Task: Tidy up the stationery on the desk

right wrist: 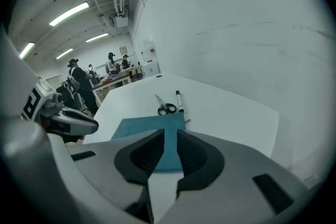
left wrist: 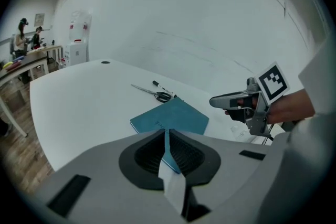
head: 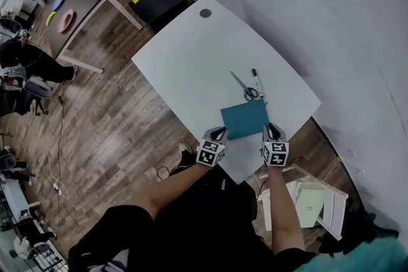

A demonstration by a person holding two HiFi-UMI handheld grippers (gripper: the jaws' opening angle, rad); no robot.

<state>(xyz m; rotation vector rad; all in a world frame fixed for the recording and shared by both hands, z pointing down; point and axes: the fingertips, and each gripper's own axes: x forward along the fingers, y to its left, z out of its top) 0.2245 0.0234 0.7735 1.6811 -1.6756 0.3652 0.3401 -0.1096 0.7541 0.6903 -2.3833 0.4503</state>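
"Stationery on the white bench (head: 185, 54): what is out, and which step is this?"

"Three pieces, all toward the near right part. A teal notebook (head: 244, 119) lies flat by the near edge. Scissors (head: 243, 87) sit just past its far side, and a marker (head: 257, 83) lies just right of the scissors. I'd judge this as the approach. Nothing is gathered or lifted yet, and both grippers are aimed at the notebook."

"Where does the notebook lie relative to the jaws?"

"Just ahead of both, between them. The left gripper (head: 218, 132) is at its near left corner and the right gripper (head: 271, 129) at its near right corner. In each gripper view the teal cover shows straight beyond the tips. I can't tell whether either one touches it."

"And the jaws themselves?"

"The left jaws are pressed together with nothing between them. The right jaws stand a narrow slot apart, also empty."

"So what does the next move call for?"

"Probably a wider right opening to get over the cover's edge. The book is thin and flat, so a jaw must slip under it. The closed left jaws could pin or nudge the other corner."
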